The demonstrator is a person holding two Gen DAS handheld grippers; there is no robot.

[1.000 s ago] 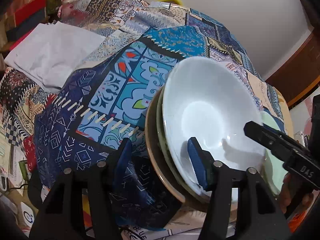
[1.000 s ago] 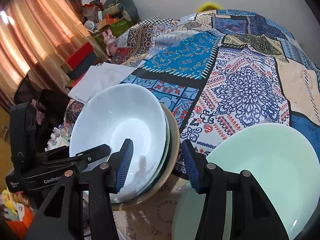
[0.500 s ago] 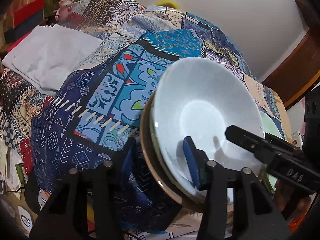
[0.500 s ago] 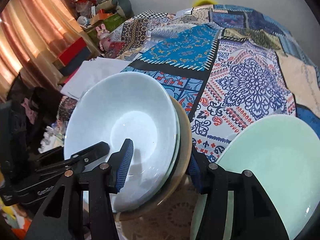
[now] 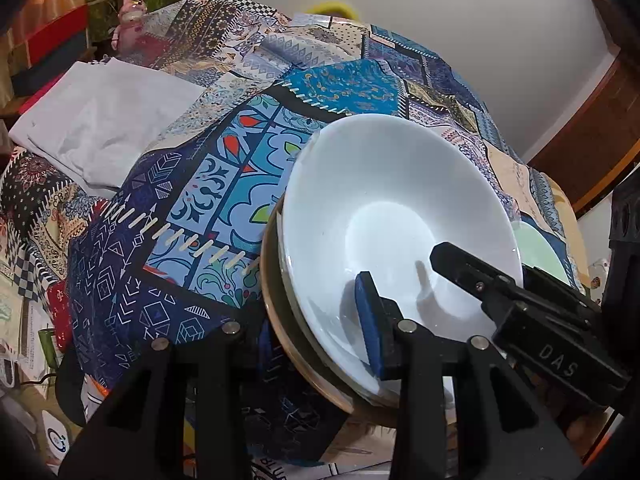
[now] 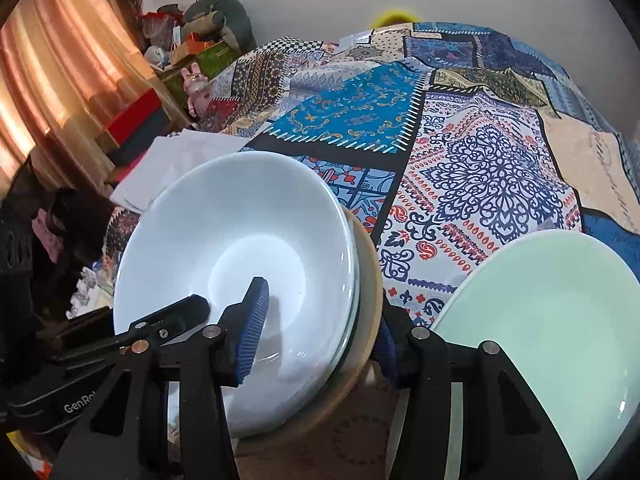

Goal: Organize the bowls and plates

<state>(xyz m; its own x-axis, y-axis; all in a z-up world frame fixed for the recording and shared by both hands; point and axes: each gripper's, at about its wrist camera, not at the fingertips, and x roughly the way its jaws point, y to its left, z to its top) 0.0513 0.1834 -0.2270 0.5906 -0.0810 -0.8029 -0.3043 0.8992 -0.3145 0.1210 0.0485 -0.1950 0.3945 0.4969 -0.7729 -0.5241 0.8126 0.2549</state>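
A white bowl (image 5: 392,220) (image 6: 240,248) tops a stack with a glass plate and a tan plate (image 6: 366,280) beneath, at the near edge of a patchwork bedspread (image 5: 224,184). My left gripper (image 5: 316,332) is shut on the stack's left rim: one blue pad (image 5: 370,320) presses inside the bowl, and the other finger is hidden under the stack. My right gripper (image 6: 320,336) straddles the opposite rim, open. Its pad (image 6: 252,328) hovers over the bowl's inside and its other finger sits below the tan plate. A mint-green plate (image 6: 540,340) (image 5: 540,248) lies just right of the stack.
A folded white cloth (image 5: 108,128) (image 6: 180,160) lies on the bed's left side. Boxes and soft toys (image 6: 192,52) crowd a shelf by the orange curtain (image 6: 60,80) at the far left. The wall stands behind the bed and a wooden door (image 5: 592,132) at right.
My left gripper's fingers have drawn together onto the stack's rim. The right gripper has slid forward so the rim sits deeper between its fingers, its gap unchanged.
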